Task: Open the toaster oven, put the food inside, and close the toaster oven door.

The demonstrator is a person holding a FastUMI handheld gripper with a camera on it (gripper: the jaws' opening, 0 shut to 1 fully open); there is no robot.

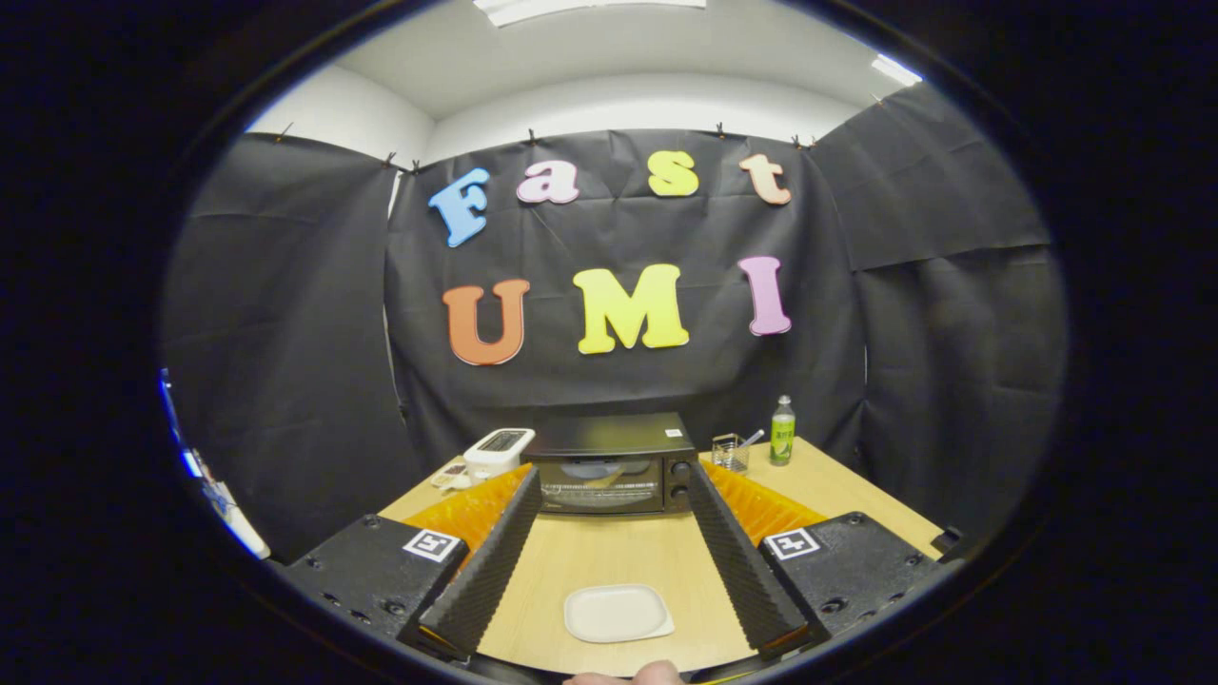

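While gripper [609, 547] hangs released, fingers spread wide, white plate [617, 612] lies between them; toaster oven [609, 464], door closed, sits far beyond.

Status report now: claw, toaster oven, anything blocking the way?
Claw open, holding nothing. Toaster oven beyond the fingers, door closed. White plate between the fingers, looks empty. Path to oven unobstructed.

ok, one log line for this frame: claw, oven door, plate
claw: open, holding nothing | toaster oven: door shut, beyond fingers | white plate: bare, on table between fingers | stage: door not yet opened
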